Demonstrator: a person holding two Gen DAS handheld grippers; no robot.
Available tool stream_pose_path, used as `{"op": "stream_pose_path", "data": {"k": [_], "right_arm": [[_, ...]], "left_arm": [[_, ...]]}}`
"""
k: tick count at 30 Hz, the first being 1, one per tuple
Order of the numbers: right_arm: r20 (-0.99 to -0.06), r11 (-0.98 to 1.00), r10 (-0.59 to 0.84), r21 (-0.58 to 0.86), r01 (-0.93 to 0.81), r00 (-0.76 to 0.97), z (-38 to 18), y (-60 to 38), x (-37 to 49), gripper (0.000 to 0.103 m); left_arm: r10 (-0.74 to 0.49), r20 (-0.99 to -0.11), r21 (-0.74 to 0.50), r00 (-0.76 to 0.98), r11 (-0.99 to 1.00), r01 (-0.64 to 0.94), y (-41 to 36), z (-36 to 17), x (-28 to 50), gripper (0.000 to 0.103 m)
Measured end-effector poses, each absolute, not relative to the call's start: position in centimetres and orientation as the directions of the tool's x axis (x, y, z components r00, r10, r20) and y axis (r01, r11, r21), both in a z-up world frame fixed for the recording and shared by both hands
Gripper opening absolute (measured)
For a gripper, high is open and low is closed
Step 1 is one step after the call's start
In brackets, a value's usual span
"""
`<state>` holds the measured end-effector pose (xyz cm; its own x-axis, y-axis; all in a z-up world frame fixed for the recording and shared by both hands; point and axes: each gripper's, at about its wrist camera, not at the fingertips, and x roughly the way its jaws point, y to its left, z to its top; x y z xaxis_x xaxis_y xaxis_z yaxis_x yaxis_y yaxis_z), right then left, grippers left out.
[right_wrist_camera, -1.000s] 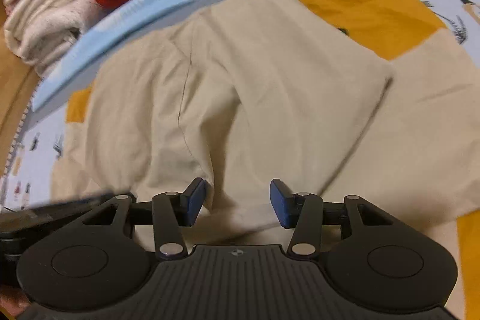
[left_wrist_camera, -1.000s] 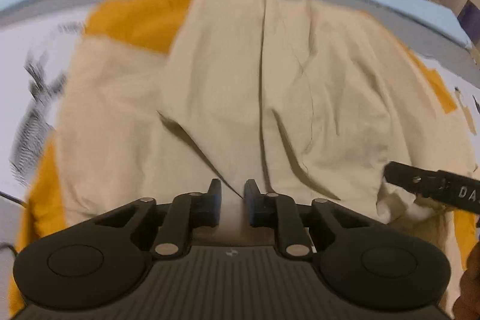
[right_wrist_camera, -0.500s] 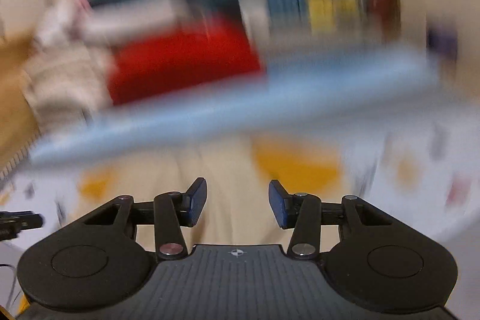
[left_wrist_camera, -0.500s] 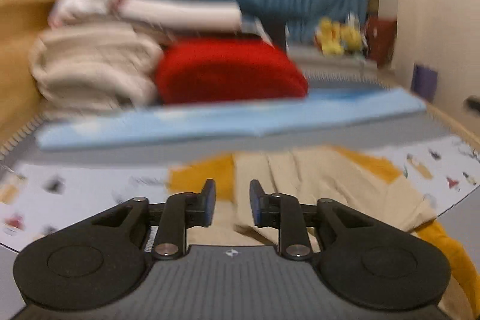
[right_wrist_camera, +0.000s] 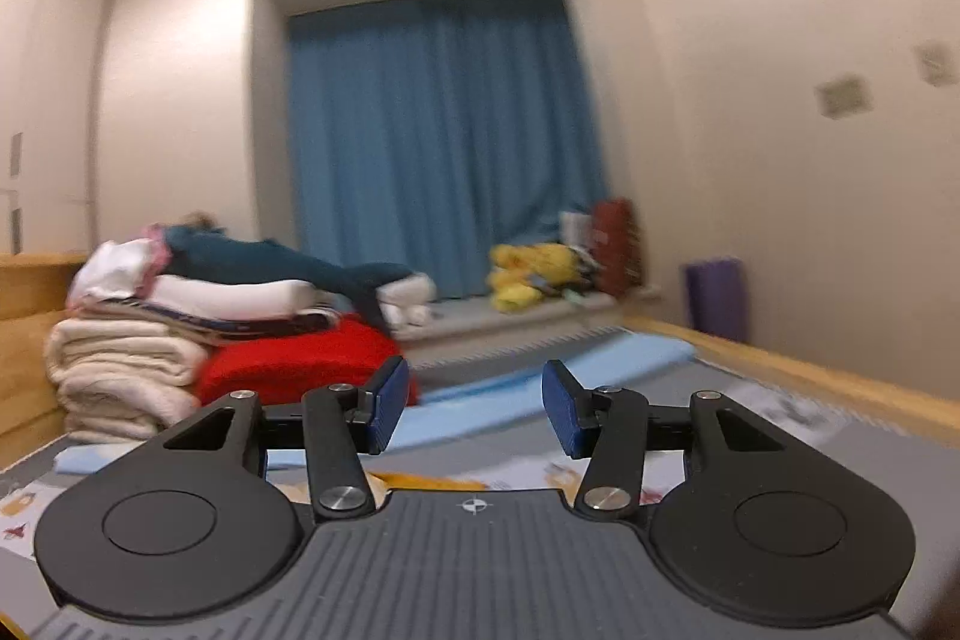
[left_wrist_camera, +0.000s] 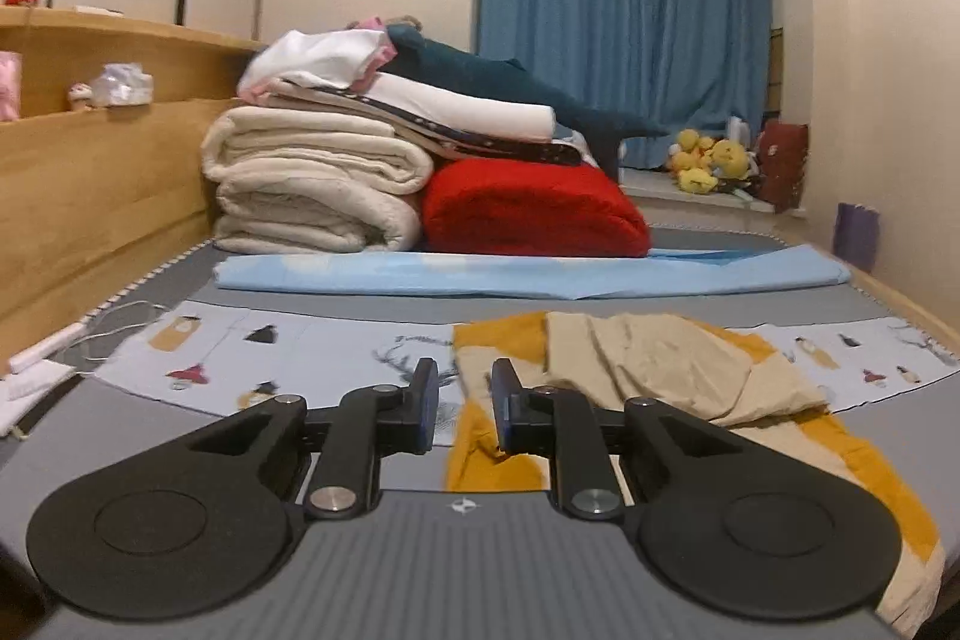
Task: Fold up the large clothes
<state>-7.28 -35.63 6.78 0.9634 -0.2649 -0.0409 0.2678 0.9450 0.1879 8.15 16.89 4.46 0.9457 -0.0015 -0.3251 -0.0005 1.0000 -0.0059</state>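
Beyond left gripper (left_wrist_camera: 459, 403): beige garment (left_wrist_camera: 672, 370), untouched.

The crumpled beige-and-mustard cotton garment (left_wrist_camera: 678, 370) ran out of the left wrist view's lower right edge, its near part hidden behind the gripper body. In the blurred right wrist view only a mustard sliver (right_wrist_camera: 414, 481) showed.

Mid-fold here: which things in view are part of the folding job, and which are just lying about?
Job:
- beige-and-mustard garment, lying crumpled on the printed sheet
- left gripper, empty, jaws just closed further
- right gripper, open, empty

Lying about:
- red blanket
- cream blanket stack
- light blue cloth
- yellow plush toys
- blue curtain
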Motion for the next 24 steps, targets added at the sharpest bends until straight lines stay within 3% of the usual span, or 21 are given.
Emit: {"op": "stream_pose_path", "data": {"k": [4, 7, 9, 11, 17, 19, 22, 24], "right_arm": [[-0.11, 0.912, -0.3, 0.258, 0.319, 0.948, 4.4, -37.0, -9.7, 0.041], [-0.101, 0.922, -0.311, 0.209, 0.326, 0.945, 2.6, -37.1, -9.4, 0.041], [-0.191, 0.912, -0.323, 0.201, 0.358, 0.927, 0.5, -37.4, -7.5, 0.038], [-0.289, 0.901, -0.272, 0.258, 0.348, 0.918, -1.0, -38.4, -4.6, 0.037], [-0.518, 0.927, -0.166, 0.21, 0.312, 0.839, -6.0, -39.0, 0.4, 0.037], [-0.577, 0.934, -0.153, 0.179, 0.308, 0.802, -7.3, -38.5, 1.6, 0.037], [-0.658, 0.941, -0.122, 0.16, 0.297, 0.743, -8.6, -37.8, 3.0, 0.037], [-0.701, 0.942, -0.124, 0.14, 0.306, 0.703, -9.7, -38.0, 3.7, 0.037]], "left_arm": [[-0.073, -0.28, -0.144, 0.957, 0.989, 0.033, 18.1, 5.1, 4.6, 0.021], [-0.083, -0.341, -0.225, 0.936, 0.974, 0.004, 18.8, 3.1, 4.1, 0.021], [-0.073, -0.425, -0.246, 0.902, 0.969, -0.038, 19.0, 0.7, 5.9, 0.021], [-0.053, -0.519, -0.221, 0.853, 0.973, -0.073, 18.6, -0.9, 8.3, 0.021], [-0.006, -0.736, -0.111, 0.677, 0.987, -0.112, 17.2, -6.2, 12.8, 0.023], [0.019, -0.789, -0.082, 0.614, 0.987, -0.136, 17.2, -8.3, 13.7, 0.025], [0.036, -0.838, -0.075, 0.545, 0.981, -0.18, 18.2, -10.7, 14.5, 0.038], [0.045, -0.857, -0.075, 0.513, 0.975, -0.211, 18.8, -11.7, 14.6, 0.041]]}}
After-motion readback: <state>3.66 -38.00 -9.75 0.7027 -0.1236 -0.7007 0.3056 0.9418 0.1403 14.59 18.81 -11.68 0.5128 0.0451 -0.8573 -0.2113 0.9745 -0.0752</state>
